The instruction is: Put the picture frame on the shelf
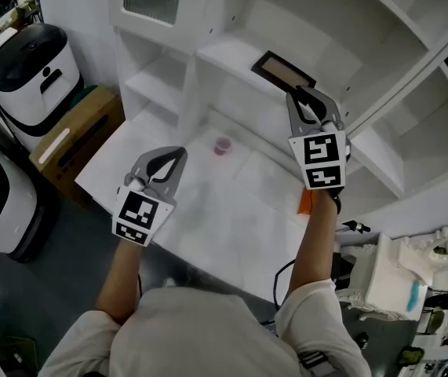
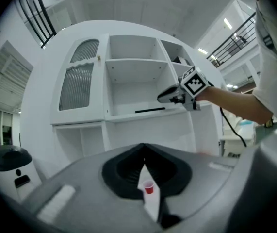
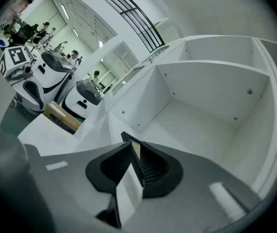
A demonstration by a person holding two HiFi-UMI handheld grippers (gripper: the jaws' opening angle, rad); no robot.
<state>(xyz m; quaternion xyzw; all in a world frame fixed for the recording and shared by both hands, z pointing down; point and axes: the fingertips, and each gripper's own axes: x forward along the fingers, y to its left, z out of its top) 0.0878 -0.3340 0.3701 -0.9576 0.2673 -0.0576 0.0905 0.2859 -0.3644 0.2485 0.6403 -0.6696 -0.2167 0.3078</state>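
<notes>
- A person seen from above stands before a white shelf unit (image 1: 235, 53), holding a two-jaw gripper in each hand.
- The picture frame (image 1: 281, 70), dark-edged with a pale beige face, lies flat in a middle compartment of the shelf unit, close to that board's front edge. It looks as if the placing is done or nearly done.
- The right gripper (image 1: 300, 99) reaches level into the same compartment, its tips just over the frame's near end. Its jaws stand a little apart and, as far as can be seen, press on nothing. The frame shows through the gap just past them, so the grip looks released.
- The likely reason for this pose is that the hand came in low and level to lay the frame down without knocking the board above.
- The left gripper (image 1: 175, 160) hangs in front of the shelf unit, over the white table (image 1: 239, 210), clenched and empty. It seems kept back to leave the compartment free.
- A small red cup (image 1: 222, 145) stands on the table just below the shelf unit's front.
- The compartment's side walls and upper board close in around the right gripper. Those are what it could strike.
- Left of the shelf unit sit a cardboard box (image 1: 78, 128) and white machines (image 1: 27, 73), well clear.
</notes>
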